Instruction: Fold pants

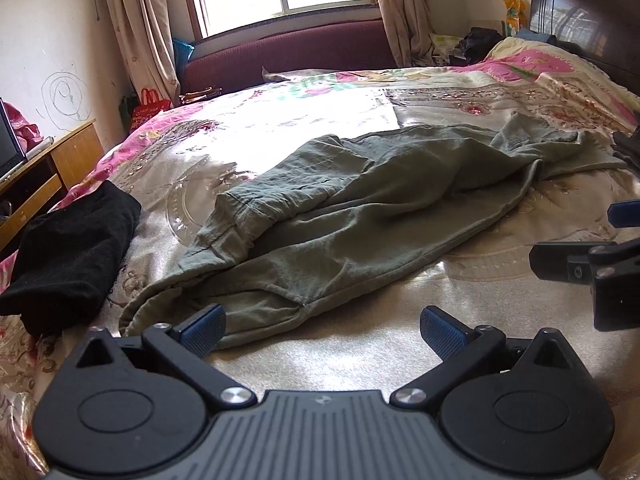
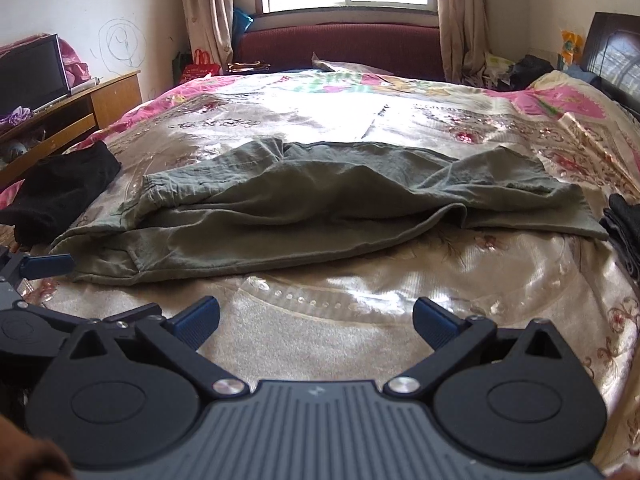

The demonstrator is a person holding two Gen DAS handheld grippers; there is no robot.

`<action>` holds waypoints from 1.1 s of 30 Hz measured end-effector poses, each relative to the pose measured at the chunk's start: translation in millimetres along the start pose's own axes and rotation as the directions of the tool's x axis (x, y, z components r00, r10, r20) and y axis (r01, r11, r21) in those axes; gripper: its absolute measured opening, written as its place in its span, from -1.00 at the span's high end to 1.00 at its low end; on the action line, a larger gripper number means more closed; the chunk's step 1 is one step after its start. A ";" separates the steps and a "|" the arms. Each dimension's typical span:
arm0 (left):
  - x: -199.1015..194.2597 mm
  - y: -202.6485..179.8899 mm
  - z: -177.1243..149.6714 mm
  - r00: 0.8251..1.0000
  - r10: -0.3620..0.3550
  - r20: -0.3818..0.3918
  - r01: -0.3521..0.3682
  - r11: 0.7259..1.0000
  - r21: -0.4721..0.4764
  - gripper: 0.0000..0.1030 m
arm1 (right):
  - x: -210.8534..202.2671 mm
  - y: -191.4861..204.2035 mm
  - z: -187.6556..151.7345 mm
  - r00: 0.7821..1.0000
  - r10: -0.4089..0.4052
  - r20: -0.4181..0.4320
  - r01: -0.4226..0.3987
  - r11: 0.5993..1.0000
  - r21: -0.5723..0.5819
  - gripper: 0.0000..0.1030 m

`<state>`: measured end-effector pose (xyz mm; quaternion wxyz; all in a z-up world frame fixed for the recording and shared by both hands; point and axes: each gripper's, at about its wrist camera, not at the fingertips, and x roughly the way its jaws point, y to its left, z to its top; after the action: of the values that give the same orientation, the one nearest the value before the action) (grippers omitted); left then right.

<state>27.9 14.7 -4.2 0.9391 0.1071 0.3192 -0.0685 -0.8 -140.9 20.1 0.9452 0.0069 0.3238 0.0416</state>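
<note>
Olive-green pants (image 1: pixel 340 216) lie across the bed, rumpled, one half laid loosely over the other. In the right wrist view the pants (image 2: pixel 304 216) stretch from left to right, waistband end at the left. My left gripper (image 1: pixel 322 330) is open just short of the pants' near left edge, nothing between its blue pads. My right gripper (image 2: pixel 316 320) is open over bare bedspread, a little back from the pants' near edge. The right gripper (image 1: pixel 624 236) shows at the right edge of the left wrist view, and the left gripper (image 2: pixel 44 276) at the left edge of the right wrist view.
The bed carries a shiny floral bedspread (image 2: pixel 360 344). A black garment (image 1: pixel 72 256) lies left of the pants, another dark cloth (image 2: pixel 624 232) at the right edge. A wooden desk (image 2: pixel 92 104) with a screen stands left; a maroon bench (image 2: pixel 340 52) sits under the window.
</note>
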 end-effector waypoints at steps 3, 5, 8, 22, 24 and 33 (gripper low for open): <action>8.5 13.2 5.0 1.000 0.021 0.010 -0.021 1.000 0.007 -1.00 | 15.2 7.8 13.9 1.000 0.030 0.005 -0.030 0.998 -0.052 -0.98; 14.3 21.3 7.3 0.999 0.034 0.011 -0.034 0.999 0.021 -1.00 | 27.1 14.6 20.6 0.998 0.062 0.001 -0.061 0.993 -0.104 -0.98; 24.2 31.9 8.2 0.999 0.050 0.005 -0.050 0.998 0.044 -1.00 | 45.3 25.6 29.7 0.993 0.116 -0.019 -0.118 0.976 -0.183 -0.98; 77.9 84.6 5.3 0.996 0.057 -0.072 -0.058 0.998 -0.014 -0.61 | 118.3 70.6 44.2 0.931 0.285 -0.229 -0.362 0.803 -0.473 -0.74; 85.2 94.0 7.1 0.995 0.051 -0.081 -0.056 0.997 -0.052 -0.58 | 130.0 74.7 42.2 0.927 0.265 -0.264 -0.366 0.790 -0.491 -0.55; 99.9 133.6 13.5 0.996 0.033 -0.088 -0.054 0.968 -0.244 -0.27 | 137.1 83.2 53.6 0.915 0.247 -0.320 -0.369 0.835 -0.409 0.61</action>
<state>140.7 134.6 -34.1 0.9323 -0.0001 0.3617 -0.0032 133.8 -45.8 -18.0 0.8507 -0.1704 0.4173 0.2705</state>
